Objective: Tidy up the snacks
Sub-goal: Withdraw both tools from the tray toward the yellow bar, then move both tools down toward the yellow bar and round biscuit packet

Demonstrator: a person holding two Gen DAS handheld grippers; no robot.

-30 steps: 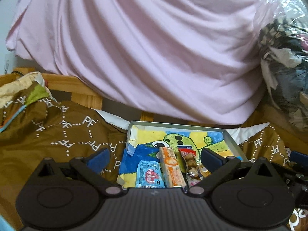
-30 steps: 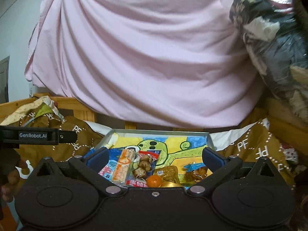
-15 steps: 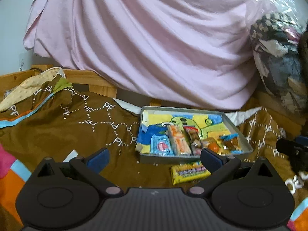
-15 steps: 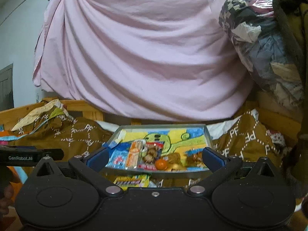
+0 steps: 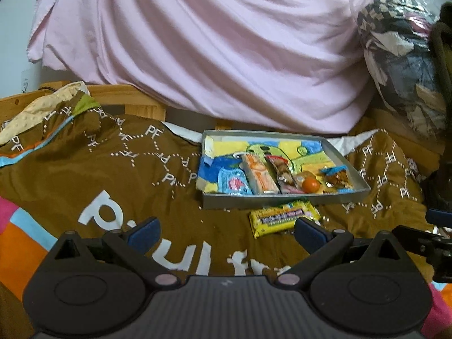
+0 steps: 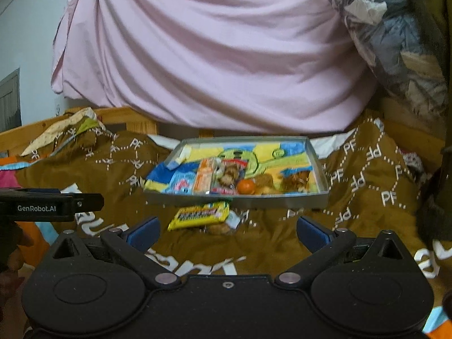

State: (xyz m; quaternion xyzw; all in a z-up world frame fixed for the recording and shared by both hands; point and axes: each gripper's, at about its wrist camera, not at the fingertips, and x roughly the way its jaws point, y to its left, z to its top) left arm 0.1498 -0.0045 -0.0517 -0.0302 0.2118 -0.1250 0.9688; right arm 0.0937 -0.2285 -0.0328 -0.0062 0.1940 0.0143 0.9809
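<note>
Blurring hides the yellow packet point(image 6: 199, 215) label before the tray point(image 6: 237, 199)

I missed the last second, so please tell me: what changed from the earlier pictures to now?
Both open grippers, left and right, pulled back from the tray, bringing the yellow packet before it into view. Nothing was gripped or released; the tray's snacks kept their places.

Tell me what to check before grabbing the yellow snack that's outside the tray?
1. Yellow snack pack lies on the brown blanket, outside the tray: ok.
2. Right gripper jaws open, empty: ok.
3. Left gripper jaws open, empty: ok.
4. Nothing covers the pack: ok.
5. Free space in the tray behind the snacks: ok.
6. Small wrapper beside the pack, touching or not: cannot tell.
</note>
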